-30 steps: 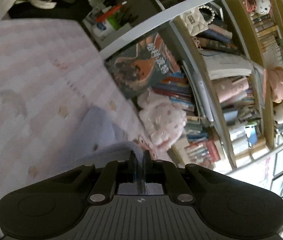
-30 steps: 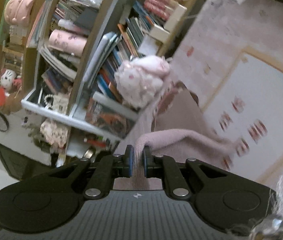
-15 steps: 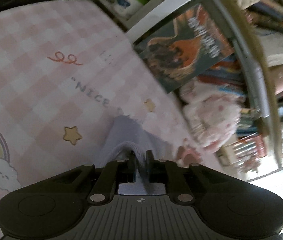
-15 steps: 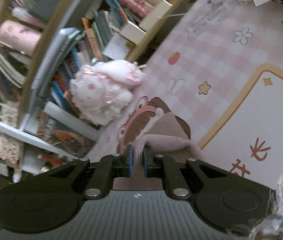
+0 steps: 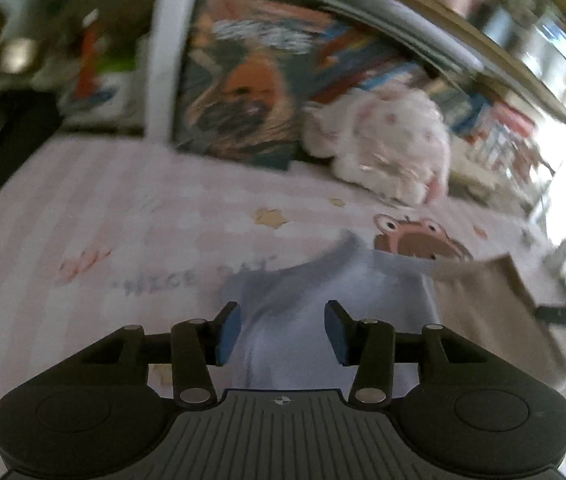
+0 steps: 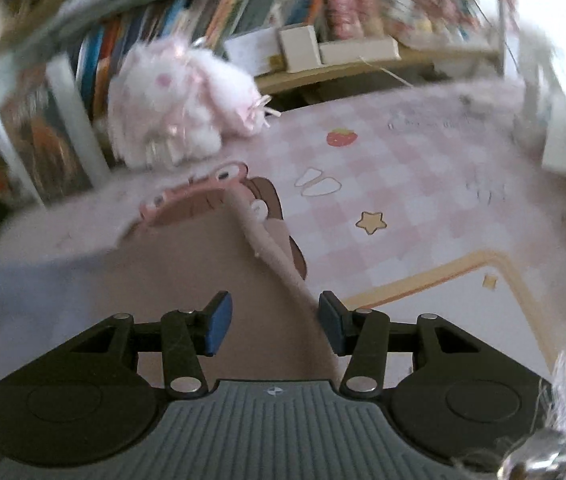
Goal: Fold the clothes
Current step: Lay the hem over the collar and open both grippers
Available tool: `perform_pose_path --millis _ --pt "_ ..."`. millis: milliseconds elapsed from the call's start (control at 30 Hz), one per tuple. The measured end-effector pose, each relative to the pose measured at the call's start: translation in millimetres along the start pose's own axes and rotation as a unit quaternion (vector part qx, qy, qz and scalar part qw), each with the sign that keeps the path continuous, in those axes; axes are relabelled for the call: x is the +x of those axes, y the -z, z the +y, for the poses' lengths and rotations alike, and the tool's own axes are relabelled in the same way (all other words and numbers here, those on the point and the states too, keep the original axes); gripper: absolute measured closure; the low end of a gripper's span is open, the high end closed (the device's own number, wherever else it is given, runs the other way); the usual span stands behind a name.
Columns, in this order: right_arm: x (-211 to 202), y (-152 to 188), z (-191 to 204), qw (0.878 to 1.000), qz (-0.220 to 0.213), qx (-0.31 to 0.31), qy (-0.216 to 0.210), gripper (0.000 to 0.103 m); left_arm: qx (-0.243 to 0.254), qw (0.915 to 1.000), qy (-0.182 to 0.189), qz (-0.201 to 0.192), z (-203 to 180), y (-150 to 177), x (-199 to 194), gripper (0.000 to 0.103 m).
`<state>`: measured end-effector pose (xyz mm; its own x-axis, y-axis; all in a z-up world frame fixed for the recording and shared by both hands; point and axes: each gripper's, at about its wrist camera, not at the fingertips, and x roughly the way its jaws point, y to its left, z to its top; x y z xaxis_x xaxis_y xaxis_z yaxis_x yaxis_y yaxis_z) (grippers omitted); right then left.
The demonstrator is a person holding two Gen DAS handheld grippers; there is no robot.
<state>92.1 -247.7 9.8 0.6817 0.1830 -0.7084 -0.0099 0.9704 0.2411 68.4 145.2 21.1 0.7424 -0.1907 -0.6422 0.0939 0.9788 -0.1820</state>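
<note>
The knit garment [image 5: 323, 308] is laid flat on the pink checked mat [image 5: 123, 208], its lavender half under the left gripper [image 5: 279, 330], its brown half [image 6: 211, 280] under the right gripper [image 6: 271, 322]. Both sets of jaws are opening, pads clear of cloth. The release should be finished before withdrawal toward six o'clock, so the fold stays undisturbed.

My left gripper [image 5: 281, 330] and right gripper [image 6: 271, 322] are black with blue pads [image 5: 229, 334], and their jaws are opening over a garment that is pale lavender [image 5: 323, 296] on one side and brownish mauve [image 6: 219, 280] on the other. The mat [image 6: 403, 184] beneath is pink-and-white checked, printed with a red strawberry [image 6: 341, 137], a yellow star [image 6: 371, 222] and a yellow-bordered white panel [image 6: 479, 320]. The plush toy [image 6: 179, 104] behind is white with pink spots.
</note>
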Motion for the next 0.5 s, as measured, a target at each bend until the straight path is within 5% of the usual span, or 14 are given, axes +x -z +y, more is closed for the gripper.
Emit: perform_pose_path --millis 133,267,300,333,367,500 --pt "7.2 0.2 4.6 1.0 -0.004 -0.001 0.03 0.06 0.047 0.9985 -0.029 0.003 -8.7 -5.4 16.8 0.055" --pt "9.6 -7.9 0.2 0.999 -0.007 0.047 0.026 0.066 0.021 0.9997 -0.012 0.006 1.4 -11.7 27.7 0.057" --pt "11.6 -10.0 0.9 0.999 -0.007 0.047 0.026 0.073 0.017 0.9998 -0.005 0.009 3.8 -12.5 30.0 0.062" --pt "13.8 -12.0 1.5 0.999 -0.006 0.047 0.026 0.079 0.012 0.9999 0.001 0.011 6.1 -13.4 32.3 0.083" --pt "17.4 -12.8 2.0 0.999 0.0 0.041 0.027 0.09 0.004 0.9998 0.01 0.016 7.6 -14.3 35.3 0.094" --pt "12.4 -15.1 -8.5 0.997 -0.002 0.08 0.008 0.096 -0.09 0.9944 0.055 -0.008 26.9 -16.9 19.8 0.099"
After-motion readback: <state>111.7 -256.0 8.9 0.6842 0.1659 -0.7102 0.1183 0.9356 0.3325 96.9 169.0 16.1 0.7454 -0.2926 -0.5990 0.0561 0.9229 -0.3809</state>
